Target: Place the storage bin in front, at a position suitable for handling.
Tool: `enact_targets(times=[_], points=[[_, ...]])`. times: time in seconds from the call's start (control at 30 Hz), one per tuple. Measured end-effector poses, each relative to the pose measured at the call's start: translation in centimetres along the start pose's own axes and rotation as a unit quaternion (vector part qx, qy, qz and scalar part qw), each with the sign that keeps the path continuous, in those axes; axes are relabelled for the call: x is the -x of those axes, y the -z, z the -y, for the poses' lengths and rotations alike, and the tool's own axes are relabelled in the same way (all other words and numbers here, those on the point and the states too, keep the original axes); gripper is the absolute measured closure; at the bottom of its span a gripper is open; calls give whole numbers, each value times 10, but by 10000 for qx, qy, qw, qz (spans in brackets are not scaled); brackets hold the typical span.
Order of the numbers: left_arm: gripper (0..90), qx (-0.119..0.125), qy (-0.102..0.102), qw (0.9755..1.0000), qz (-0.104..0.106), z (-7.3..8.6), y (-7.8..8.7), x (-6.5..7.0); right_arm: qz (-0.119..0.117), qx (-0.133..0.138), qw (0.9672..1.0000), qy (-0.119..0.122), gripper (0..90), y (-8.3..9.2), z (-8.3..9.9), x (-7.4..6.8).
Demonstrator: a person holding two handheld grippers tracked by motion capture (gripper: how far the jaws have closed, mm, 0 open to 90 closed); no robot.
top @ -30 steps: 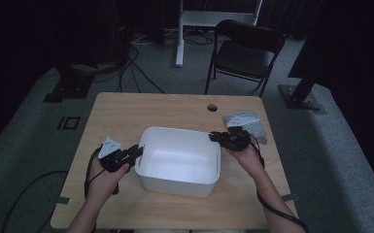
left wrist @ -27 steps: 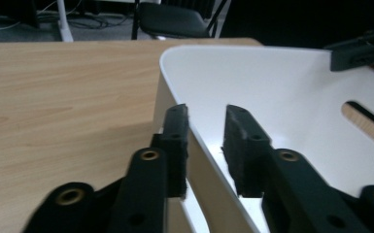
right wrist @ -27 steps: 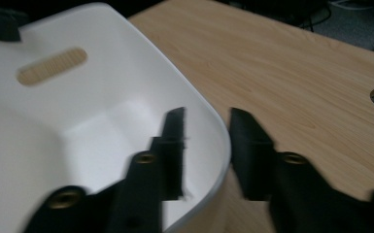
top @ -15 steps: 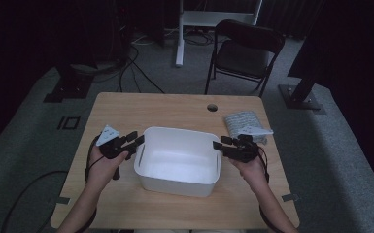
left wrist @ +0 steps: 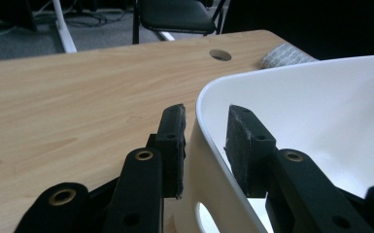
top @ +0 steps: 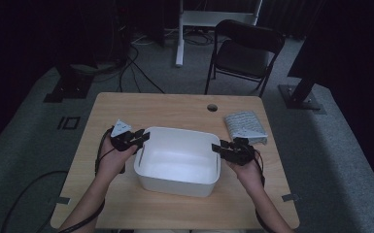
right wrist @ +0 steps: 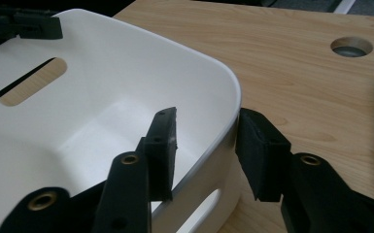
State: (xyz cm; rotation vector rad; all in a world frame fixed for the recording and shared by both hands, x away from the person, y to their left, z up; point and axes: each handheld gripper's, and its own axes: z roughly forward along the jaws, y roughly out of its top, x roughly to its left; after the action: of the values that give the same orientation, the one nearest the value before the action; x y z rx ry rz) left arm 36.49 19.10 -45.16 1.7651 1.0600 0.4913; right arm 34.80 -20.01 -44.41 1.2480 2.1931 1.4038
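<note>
While each gripper straddles an end wall of the white tub (top: 177,160), the left gripper (top: 135,139) and right gripper (top: 225,149) have jaws just closing, pads not yet pressing. Beyond the right gripper, a grey cloth (top: 245,124) lies on the worktop (top: 175,109).

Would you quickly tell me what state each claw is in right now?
Left claw: open, astride the white tub's rim, jaws just closing.
Right claw: open, astride the opposite rim, jaws just closing.

A black folding chair (top: 245,53) stands on grey carpet (top: 24,136) beyond the table (top: 175,104).
</note>
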Motion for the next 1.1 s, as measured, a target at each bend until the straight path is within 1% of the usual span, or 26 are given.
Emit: enact_targets(times=[0.03,0.07,0.17,0.2,0.3,0.33,0.37,0.4,0.43,0.5,0.57,0.6,0.63,0.73,0.93,1.1], points=[[708,-25,10,10000,10,1,-1,0,30,-7,10000,9,612,0,-1,0],[708,-17,-9,10000,-30,1,-1,1,62,-13,10000,-1,623,-1,-2,0],[739,40,53,10000,-16,3,0,1,210,-29,9998,56,670,-3,-6,-2],[739,29,73,10000,-12,3,0,1,210,-29,9998,56,670,-3,-6,-2],[738,52,95,9999,25,5,2,2,306,17,9995,81,721,-4,-8,-3],[738,52,63,10000,14,6,4,2,333,23,9994,74,734,-5,-9,-3],[737,76,48,10000,4,7,5,4,388,22,9992,115,758,-5,-11,-4],[736,76,48,10000,4,7,5,4,388,22,9992,115,758,-5,-11,-4],[734,108,32,9999,-12,9,7,5,460,41,9988,167,787,-6,-13,-4],[726,108,11,9999,-18,10,7,6,497,45,9986,203,802,-6,-14,-5],[708,101,53,9999,19,11,9,6,569,40,9980,265,826,-9,-17,-5],[708,101,53,9999,19,11,9,6,569,40,9980,265,826,-9,-17,-5],[708,90,63,9999,9,11,9,6,589,22,9977,321,836,-11,-19,-5],[712,19,-41,10000,-66,11,11,9,585,10,9976,379,843,-13,-21,-5],[714,2,66,10000,-62,13,17,12,442,13,9982,398,856,-20,-27,2],[715,17,51,9999,-110,14,19,14,382,11,9987,346,858,-24,-30,5]])
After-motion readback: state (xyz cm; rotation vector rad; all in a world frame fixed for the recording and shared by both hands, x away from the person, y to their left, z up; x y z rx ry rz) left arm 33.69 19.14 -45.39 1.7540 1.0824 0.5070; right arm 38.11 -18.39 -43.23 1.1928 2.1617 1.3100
